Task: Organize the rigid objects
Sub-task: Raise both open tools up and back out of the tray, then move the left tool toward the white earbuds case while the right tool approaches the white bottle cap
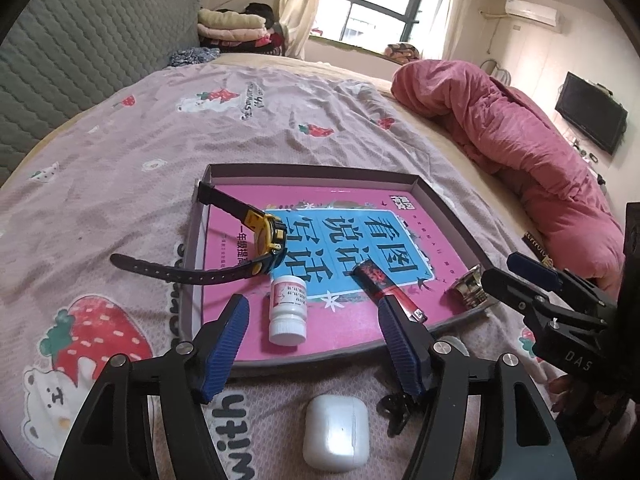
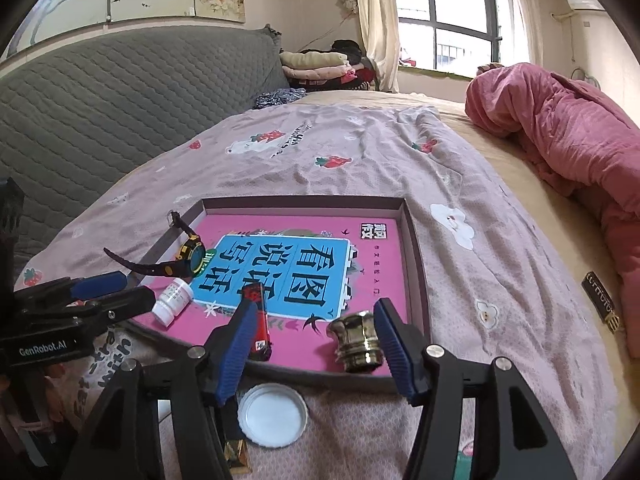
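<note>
bedroom, strawberry sheet (image 1: 120, 128). tray (image 1: 192, 264) holds pill bottle (image 1: 288, 308), lighter (image 1: 384, 288), brass cap (image 2: 356, 340), watch (image 1: 264, 240) overhanging rim. left gripper (image 1: 312, 344), right gripper (image 2: 316, 344) both spread, empty. risk: soft bed tilts tray, bottle rolls; earbud case (image 1: 336, 432), white lid (image 2: 272, 416) left outside.

You are working over a bed (image 1: 168, 128) covered by a mauve sheet printed with strawberries and bears, with a grey quilted headboard (image 2: 120, 92) along its far left side and a rolled pink duvet (image 1: 520, 128) along its right. Daylight enters through a dark-framed window (image 2: 452, 16) hung with pale curtains (image 2: 376, 20), beside a stack of folded clothes (image 2: 316, 65). On the cream right-hand wall you have an air conditioner (image 1: 530, 11) and a flat television (image 1: 591, 118).
</note>
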### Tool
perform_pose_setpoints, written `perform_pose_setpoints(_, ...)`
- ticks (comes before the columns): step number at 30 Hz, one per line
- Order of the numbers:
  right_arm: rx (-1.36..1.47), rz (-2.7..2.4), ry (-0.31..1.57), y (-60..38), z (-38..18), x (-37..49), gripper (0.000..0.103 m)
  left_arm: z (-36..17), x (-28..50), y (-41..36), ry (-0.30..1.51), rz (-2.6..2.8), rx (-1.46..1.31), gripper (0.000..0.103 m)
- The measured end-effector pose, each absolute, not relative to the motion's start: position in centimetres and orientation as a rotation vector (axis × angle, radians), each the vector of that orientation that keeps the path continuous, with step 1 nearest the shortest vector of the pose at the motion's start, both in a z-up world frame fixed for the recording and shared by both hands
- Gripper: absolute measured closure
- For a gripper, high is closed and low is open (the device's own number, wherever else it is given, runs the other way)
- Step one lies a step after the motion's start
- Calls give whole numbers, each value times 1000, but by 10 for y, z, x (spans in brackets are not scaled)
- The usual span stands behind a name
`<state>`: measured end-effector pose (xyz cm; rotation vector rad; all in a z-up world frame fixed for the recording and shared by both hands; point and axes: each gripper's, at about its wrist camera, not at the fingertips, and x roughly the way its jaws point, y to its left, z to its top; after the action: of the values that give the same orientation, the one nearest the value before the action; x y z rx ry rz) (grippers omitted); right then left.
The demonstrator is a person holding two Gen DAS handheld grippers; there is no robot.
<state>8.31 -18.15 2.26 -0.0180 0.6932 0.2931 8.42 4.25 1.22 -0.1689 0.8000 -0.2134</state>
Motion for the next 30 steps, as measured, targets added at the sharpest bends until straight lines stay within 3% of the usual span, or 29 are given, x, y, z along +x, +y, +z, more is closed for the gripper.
perform_pose_setpoints(30,-53,268,676,-190,36,35,42,37,41,41,778,-214,-147,28)
